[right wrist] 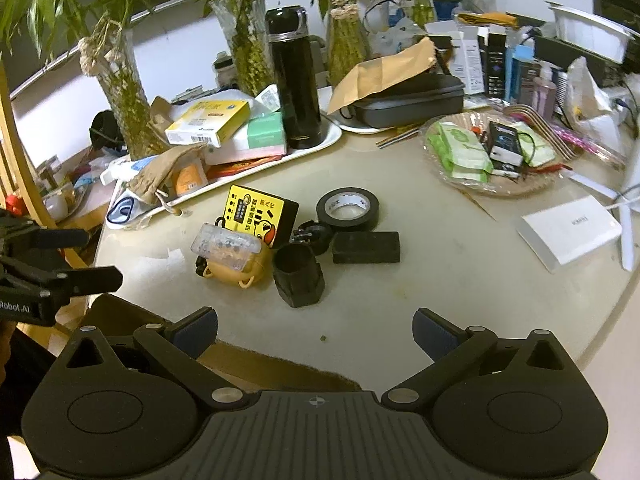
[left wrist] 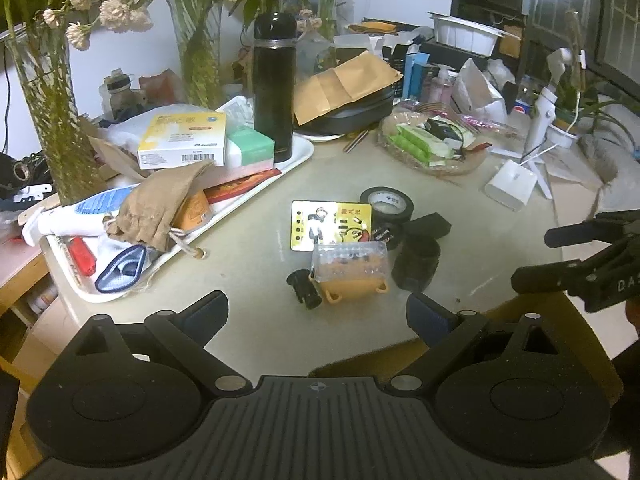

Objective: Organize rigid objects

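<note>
Both pairs of fingers stand wide apart and hold nothing. The left gripper (left wrist: 316,314) hovers over the near edge of the pale round desk (left wrist: 256,216), and the right gripper (right wrist: 316,328) hangs beside it at a similar height, each showing at the edge of the other's view.

Just ahead of them, near the middle of the desk, sits the cluster to be organized: a clear-lidded orange plastic case (left wrist: 349,270) nearest the left gripper, a small black plastic plug (left wrist: 304,286) touching its left side, a squat black faceted cup (right wrist: 298,274), a flat black rectangular block (right wrist: 366,247), a roll of black electrical tape (right wrist: 347,208) and a yellow printed box (right wrist: 256,214) behind the case.

These pieces touch or crowd one another, so I judge that closing on one may shove or tip its neighbours; the cup looks likely to roll if it is knocked over. The case seems propped against the box and could slide when gripped by its slick lid.

Further out, a white tray (left wrist: 298,160) piled with boxes carries a tall black flask (left wrist: 274,86), and glass vases of green stems (left wrist: 48,100) stand behind; a wide sweep toward them could topple something tall.
</note>
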{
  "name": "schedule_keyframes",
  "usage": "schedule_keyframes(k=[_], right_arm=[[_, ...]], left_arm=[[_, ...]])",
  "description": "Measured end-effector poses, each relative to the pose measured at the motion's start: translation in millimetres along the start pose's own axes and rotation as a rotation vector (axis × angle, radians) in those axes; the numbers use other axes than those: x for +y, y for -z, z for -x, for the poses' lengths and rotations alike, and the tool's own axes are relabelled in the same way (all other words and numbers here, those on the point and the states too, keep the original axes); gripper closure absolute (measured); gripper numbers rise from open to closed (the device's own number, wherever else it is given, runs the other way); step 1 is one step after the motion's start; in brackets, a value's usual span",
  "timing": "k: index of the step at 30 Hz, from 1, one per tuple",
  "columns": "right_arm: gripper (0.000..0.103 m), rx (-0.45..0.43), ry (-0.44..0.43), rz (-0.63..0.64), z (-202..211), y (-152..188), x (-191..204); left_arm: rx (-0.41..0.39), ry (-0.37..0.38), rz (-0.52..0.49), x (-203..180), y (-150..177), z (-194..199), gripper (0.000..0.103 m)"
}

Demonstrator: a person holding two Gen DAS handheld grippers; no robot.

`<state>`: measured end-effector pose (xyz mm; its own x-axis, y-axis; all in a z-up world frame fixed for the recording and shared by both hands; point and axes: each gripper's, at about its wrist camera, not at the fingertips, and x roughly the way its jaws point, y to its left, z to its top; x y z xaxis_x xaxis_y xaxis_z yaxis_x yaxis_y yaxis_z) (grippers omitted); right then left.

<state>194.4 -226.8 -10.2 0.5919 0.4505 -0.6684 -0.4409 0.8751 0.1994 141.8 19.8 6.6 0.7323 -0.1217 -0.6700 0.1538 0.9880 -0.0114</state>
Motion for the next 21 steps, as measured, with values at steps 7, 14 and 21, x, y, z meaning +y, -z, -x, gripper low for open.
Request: schedule_keyframes(k=[7,14,21], right_arm=[[0.000,0.003,-0.013,0.059,-13,-9,4],[0.009,0.019,-0.031,0.113,-27,-18,7],[0.023,0.053,-0.038,0.169,-49,-29,9]], left_arm=[[0.002,-0.004,-0.020,6,-7,-13,0.006],[0.001,-0.005,-0.003,15,-15,-23,0.006],[0.004,-0.062,-0.011,16,-19,-31,0.005]])
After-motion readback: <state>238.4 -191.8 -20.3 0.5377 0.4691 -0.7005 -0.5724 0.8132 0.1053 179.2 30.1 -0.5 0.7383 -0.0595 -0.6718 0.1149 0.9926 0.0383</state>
